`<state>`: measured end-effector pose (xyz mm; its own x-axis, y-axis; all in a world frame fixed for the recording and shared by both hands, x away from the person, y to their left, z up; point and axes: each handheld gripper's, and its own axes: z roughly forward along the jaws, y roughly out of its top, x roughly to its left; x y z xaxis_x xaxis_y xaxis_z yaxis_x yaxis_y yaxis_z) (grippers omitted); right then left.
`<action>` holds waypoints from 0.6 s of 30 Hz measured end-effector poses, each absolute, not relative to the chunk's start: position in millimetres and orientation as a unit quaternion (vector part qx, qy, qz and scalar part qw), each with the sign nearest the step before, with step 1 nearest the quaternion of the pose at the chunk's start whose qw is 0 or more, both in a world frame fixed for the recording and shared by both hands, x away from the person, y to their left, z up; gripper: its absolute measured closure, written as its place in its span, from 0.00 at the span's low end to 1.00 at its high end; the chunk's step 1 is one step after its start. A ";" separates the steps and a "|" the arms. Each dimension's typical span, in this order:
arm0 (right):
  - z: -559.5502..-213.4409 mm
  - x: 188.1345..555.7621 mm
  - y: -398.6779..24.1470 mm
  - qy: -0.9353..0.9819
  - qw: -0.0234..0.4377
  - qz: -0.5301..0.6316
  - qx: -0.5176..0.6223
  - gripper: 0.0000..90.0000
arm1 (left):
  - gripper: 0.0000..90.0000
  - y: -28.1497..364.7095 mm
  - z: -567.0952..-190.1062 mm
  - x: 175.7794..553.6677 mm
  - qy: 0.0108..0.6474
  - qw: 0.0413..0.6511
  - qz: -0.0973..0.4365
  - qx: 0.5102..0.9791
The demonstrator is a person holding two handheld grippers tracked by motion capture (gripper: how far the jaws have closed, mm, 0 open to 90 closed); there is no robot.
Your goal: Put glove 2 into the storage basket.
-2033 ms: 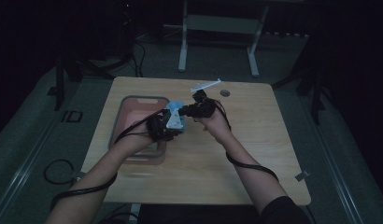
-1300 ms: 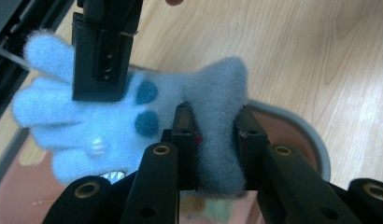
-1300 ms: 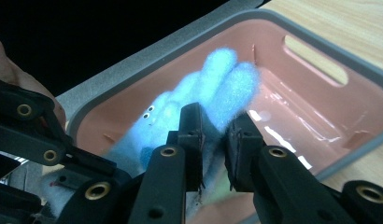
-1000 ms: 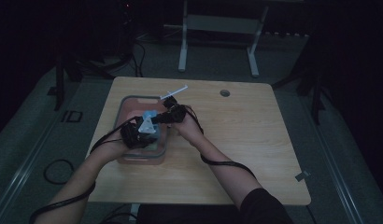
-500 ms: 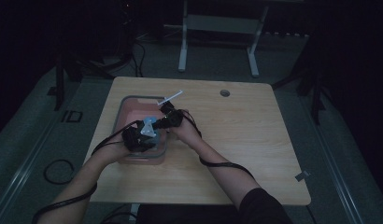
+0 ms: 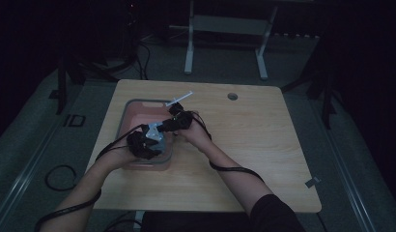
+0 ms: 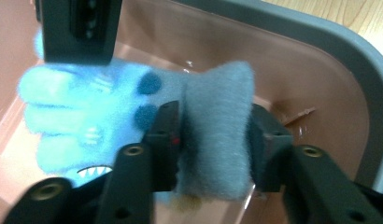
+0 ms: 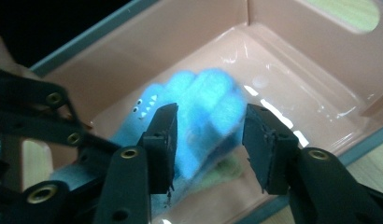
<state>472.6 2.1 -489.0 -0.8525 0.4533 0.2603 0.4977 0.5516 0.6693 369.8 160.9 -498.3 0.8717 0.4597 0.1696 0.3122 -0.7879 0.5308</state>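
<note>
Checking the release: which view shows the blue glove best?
Left gripper view: the blue glove shows fingers, dots and grey cuff between the left gripper jaws. Right gripper view shows it blurred over the pink bin; the high view, a speck.

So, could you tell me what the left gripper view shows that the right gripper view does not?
Left gripper view: the glove's grey cuff between the left gripper's jaws, and two dark dots. Right gripper view: the blue fingers between the right gripper's jaws, and a handle cut-out. Both: the glove's white teeth, the pink bin; each gripper's jaws have just been opening.
</note>
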 end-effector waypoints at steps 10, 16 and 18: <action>-466.0 462.9 -14.6 -0.870 0.025 -0.421 -0.256 0.43 | 0.12 163.6 -481.8 364.7 0.248 0.283 0.187 0.907; -458.9 458.5 -27.5 -0.865 0.031 -0.433 -0.251 0.30 | 0.03 158.1 -472.9 364.3 0.258 0.317 0.169 0.897; -459.0 457.8 -32.0 -0.864 0.032 -0.435 -0.250 0.25 | 0.03 156.1 -471.3 363.9 0.257 0.325 0.173 0.893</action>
